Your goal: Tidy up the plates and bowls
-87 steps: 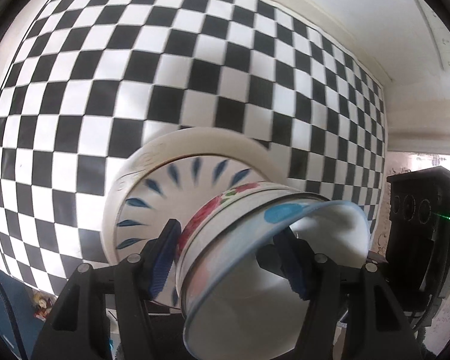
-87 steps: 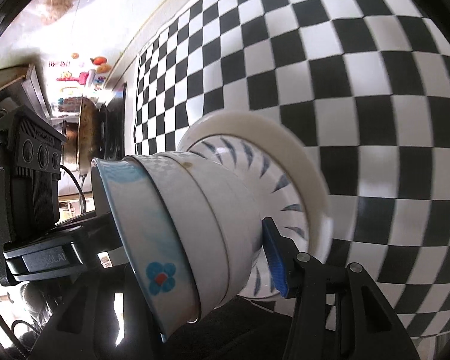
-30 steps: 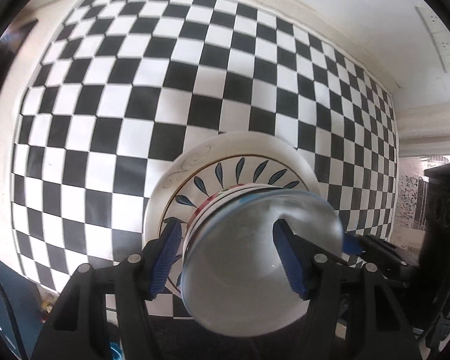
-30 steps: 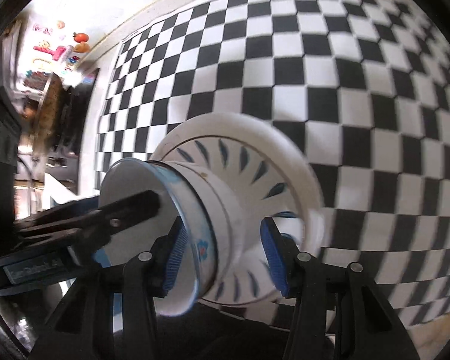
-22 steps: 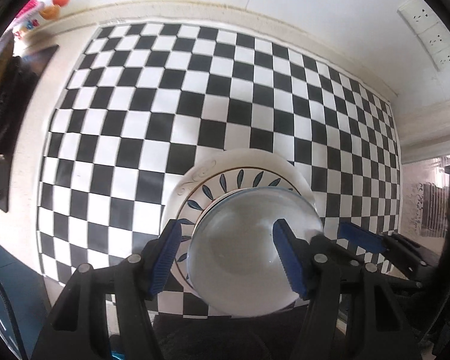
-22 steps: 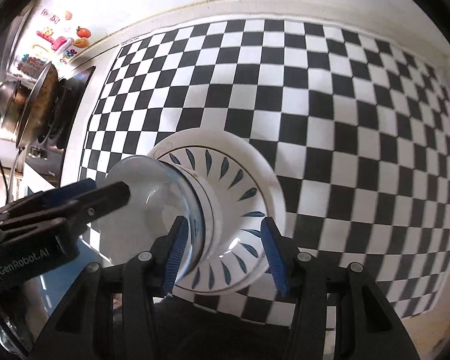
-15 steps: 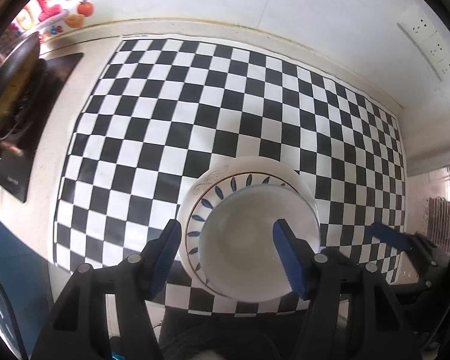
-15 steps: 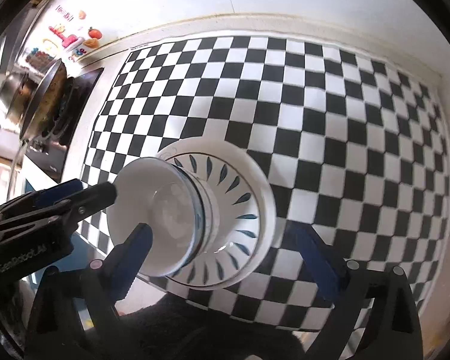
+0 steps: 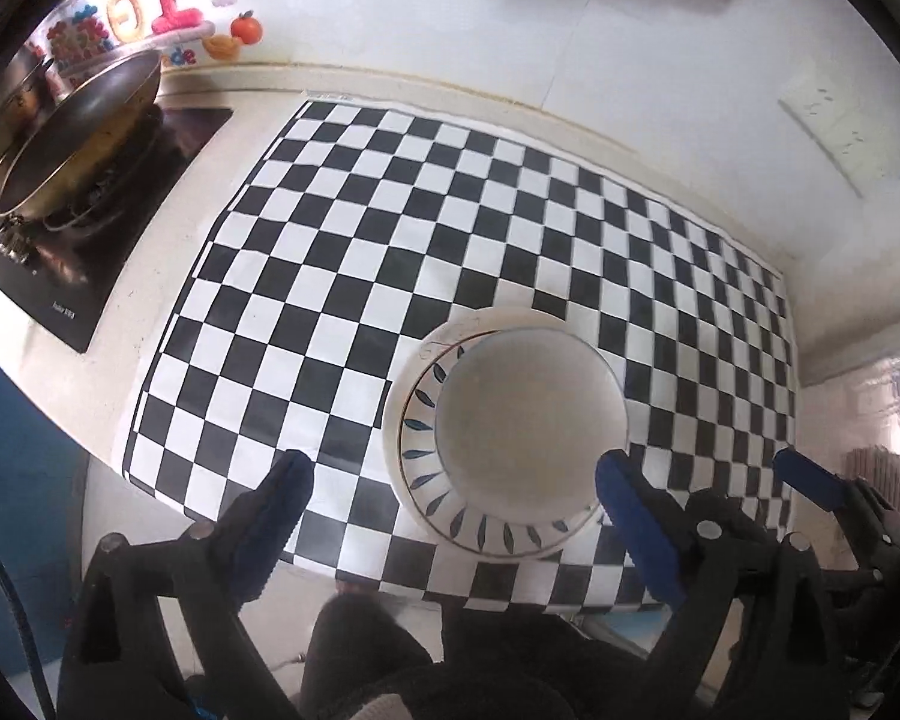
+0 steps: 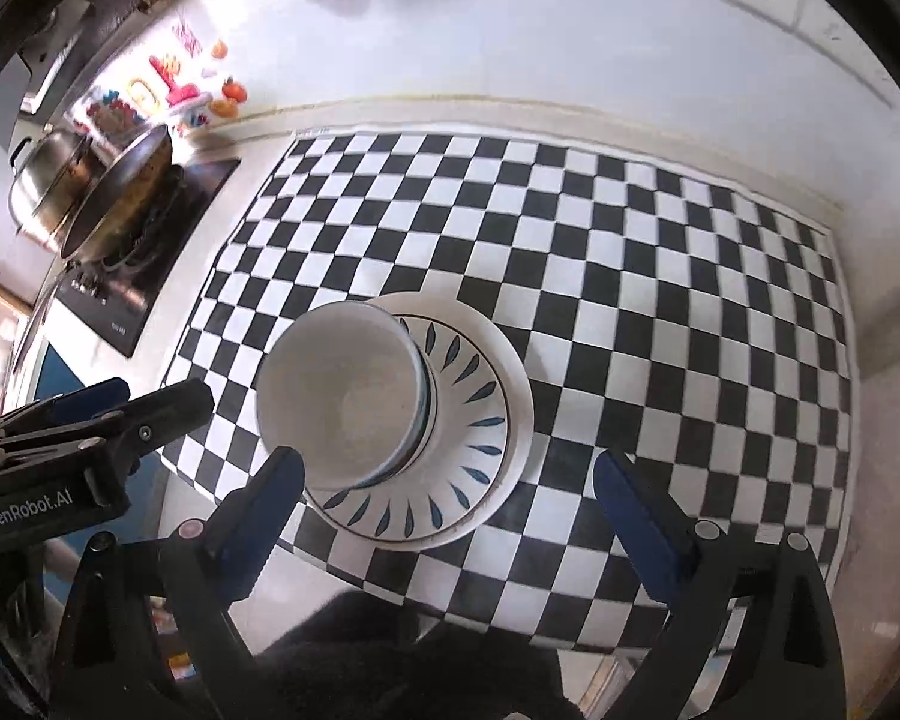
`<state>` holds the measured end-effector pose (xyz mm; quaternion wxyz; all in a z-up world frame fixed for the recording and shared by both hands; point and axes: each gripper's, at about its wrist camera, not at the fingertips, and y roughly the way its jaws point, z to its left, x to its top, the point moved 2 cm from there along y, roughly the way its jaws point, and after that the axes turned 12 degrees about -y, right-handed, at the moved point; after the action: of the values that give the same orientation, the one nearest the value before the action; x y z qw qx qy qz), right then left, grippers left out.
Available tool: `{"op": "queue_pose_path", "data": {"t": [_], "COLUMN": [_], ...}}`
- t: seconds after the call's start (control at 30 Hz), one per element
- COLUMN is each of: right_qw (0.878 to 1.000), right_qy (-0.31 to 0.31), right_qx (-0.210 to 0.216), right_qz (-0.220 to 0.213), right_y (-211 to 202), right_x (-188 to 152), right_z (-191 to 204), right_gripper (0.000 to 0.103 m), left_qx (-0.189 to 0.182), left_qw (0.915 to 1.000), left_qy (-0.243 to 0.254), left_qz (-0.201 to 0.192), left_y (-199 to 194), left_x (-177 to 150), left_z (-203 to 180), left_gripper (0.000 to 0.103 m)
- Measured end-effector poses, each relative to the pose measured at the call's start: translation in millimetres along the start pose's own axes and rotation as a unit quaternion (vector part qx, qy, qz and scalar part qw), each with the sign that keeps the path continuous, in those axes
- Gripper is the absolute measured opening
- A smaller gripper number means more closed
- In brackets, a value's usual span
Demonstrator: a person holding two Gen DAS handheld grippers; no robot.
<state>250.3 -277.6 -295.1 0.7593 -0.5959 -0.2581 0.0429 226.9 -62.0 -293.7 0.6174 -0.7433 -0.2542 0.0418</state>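
Now both hand-held grippers (image 9: 450,498) (image 10: 444,495) have just opened wide, releasing the bowl (image 10: 342,402) onto the plate (image 10: 480,420)

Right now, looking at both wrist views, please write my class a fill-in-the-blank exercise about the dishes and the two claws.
1. The bowl sits on a plate painted with blue ____.
2. The plate rests on a black and white ____ mat.
3. The left claw and right claw both have their jaws ____.
4. The wok sits on the ____.

Missing words: leaves; checkered; open; stove
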Motion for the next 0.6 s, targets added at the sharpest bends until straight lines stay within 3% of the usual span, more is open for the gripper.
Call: {"op": "queue_pose_path", "data": {"t": [0.3, 0.6], "right_qw": [0.993, 0.982], "right_qy": [0.084, 0.099], "right_qx": [-0.056, -0.111], "right_qz": [-0.056, -0.114], "right_y": [-59.6, -148.8], "right_x": [-60.0, -107.8], "right_z": [53.1, 121.3], "right_gripper": [0.099, 0.099], "left_qx": [0.001, 0.002], "left_qw": [0.9949, 0.9814], "left_qy": [0.074, 0.136], "left_qz": [-0.069, -0.135], "left_y": [-60.3, -142.3], "left_x": [-29.5, -65.9], "left_z": [41.1, 67.3], "left_gripper": [0.096, 0.096]}}
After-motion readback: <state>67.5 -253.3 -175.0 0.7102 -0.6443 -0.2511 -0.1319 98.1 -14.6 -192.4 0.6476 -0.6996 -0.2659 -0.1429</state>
